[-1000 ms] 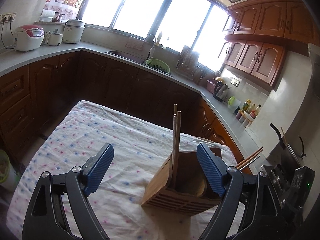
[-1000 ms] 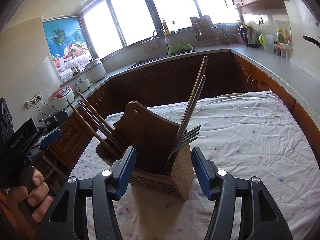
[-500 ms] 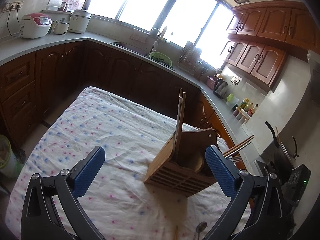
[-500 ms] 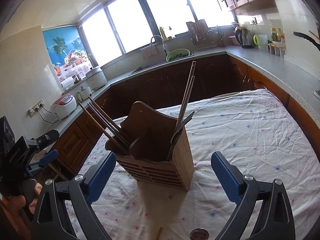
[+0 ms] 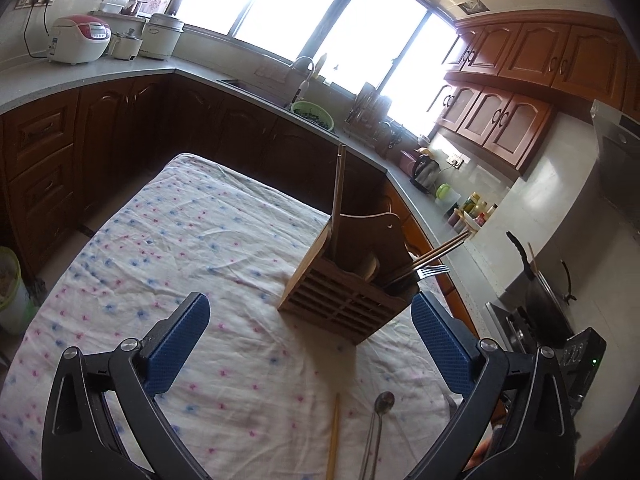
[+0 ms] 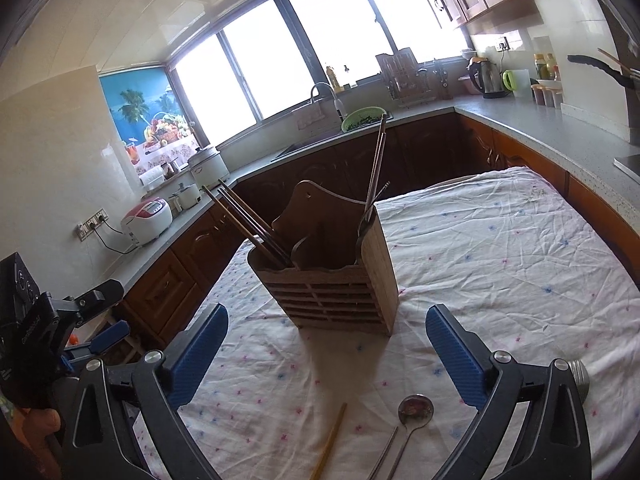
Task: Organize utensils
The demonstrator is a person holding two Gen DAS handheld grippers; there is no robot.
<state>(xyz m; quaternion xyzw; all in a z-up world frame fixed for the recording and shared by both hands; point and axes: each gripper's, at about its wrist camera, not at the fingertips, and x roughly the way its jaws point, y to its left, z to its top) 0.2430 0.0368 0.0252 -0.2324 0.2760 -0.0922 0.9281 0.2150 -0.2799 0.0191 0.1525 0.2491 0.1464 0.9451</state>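
Note:
A wooden utensil holder (image 5: 352, 284) (image 6: 336, 280) stands on the flowered tablecloth. It holds upright chopsticks (image 5: 339, 196) (image 6: 376, 164), slanted chopsticks (image 6: 248, 224) and forks (image 5: 424, 272). A metal spoon (image 5: 382, 408) (image 6: 414, 410), a wooden chopstick (image 5: 333, 436) (image 6: 330, 440) and a thin metal stick (image 6: 386, 452) lie on the cloth in front of the holder. My left gripper (image 5: 308, 352) is open and empty, pulled back from the holder. My right gripper (image 6: 326, 356) is open and empty, also short of the holder. The left gripper also shows at the left edge of the right wrist view (image 6: 92, 320).
The table (image 5: 160, 248) is ringed by dark wood counters (image 5: 120, 80) with rice cookers, a sink and a kettle. A stove with a wok (image 5: 548, 304) stands to the right. A metal object (image 6: 580, 376) lies behind my right finger.
Both grippers have opened wider and drawn back from the holder. The spoon and loose chopstick have come into view on the cloth below.

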